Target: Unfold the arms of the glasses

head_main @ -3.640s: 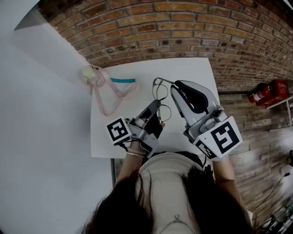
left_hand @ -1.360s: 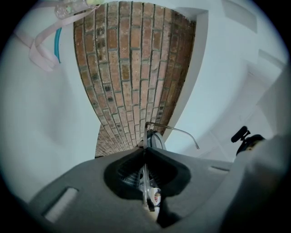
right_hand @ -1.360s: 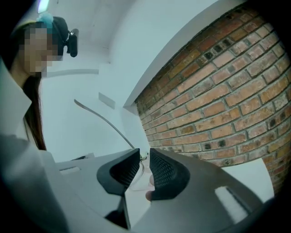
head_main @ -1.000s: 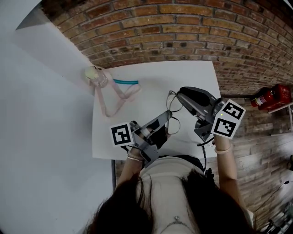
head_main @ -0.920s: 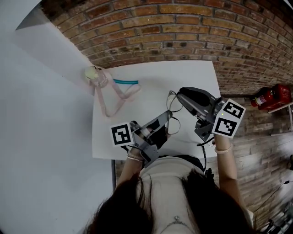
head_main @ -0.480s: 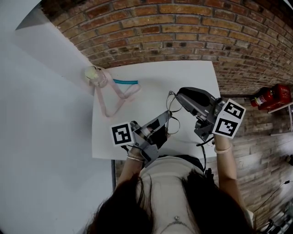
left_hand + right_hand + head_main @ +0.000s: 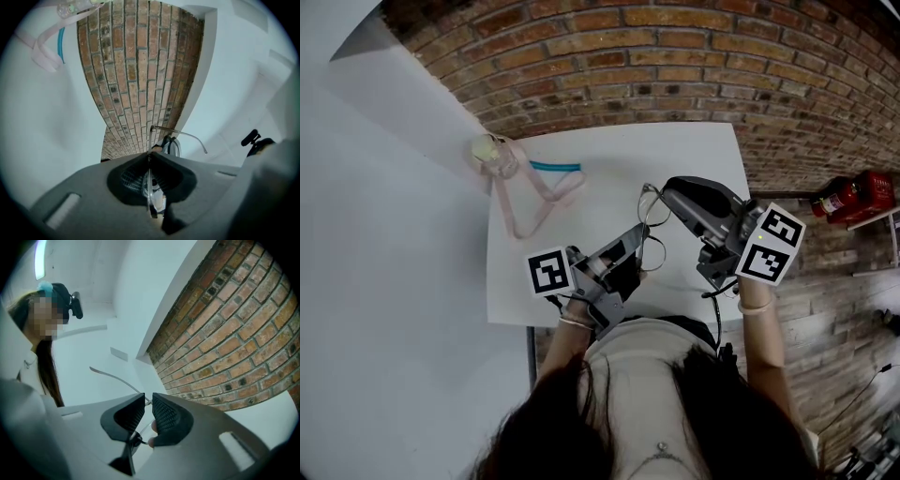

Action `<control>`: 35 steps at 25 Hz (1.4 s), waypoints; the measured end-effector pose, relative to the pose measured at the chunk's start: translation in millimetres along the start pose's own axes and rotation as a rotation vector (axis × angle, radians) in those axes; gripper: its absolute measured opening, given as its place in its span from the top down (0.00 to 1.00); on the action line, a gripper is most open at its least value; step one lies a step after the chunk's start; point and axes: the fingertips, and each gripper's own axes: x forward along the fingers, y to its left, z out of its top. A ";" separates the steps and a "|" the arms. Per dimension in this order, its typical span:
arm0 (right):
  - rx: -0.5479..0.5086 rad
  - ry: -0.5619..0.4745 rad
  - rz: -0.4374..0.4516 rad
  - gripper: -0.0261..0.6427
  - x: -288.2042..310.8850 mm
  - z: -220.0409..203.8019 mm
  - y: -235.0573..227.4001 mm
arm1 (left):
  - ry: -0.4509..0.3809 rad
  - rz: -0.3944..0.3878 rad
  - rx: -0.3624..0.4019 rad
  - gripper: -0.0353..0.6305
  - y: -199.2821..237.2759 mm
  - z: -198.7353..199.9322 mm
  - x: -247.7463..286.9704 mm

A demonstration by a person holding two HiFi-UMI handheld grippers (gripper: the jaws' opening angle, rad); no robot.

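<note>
- Head view: the glasses [image 7: 648,228] are held in the air over the near right part of the white table [image 7: 694,150], not resting on it. The left gripper [image 7: 630,240] comes at them from the table's near edge, and the right gripper [image 7: 668,193] from the table's right side. A pink strap [image 7: 525,202] lies towards the table's far left corner, well apart from the work.
- Left gripper view: the left gripper [image 7: 150,161] is clamped on the front of the glasses [image 7: 150,187], whose lens is seen edge-on between the pads. One temple arm [image 7: 180,135] already stands swung out, away from the front.
- Right gripper view: the right gripper [image 7: 146,404] has its jaws drawn in to a narrow slit around a thin temple arm [image 7: 112,376]. It runs out past the pads, and they appear to pinch it near the hinge.
- Handling, as I judge it: the frame is thin wire, so it should be very light and springy, and it would bend easily. The lenses are slick and could be scratched or cracked. The front is best steadied at the rim or bridge. The arm is best taken close to the hinge and swung only in the hinge's own plane, with light pressure, since twisting or overshooting could strain the hinge.
</note>
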 end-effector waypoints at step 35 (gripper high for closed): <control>-0.036 -0.077 0.088 0.91 -7.9 21.4 37.3 | -0.113 0.062 -0.025 0.91 9.4 13.6 -8.9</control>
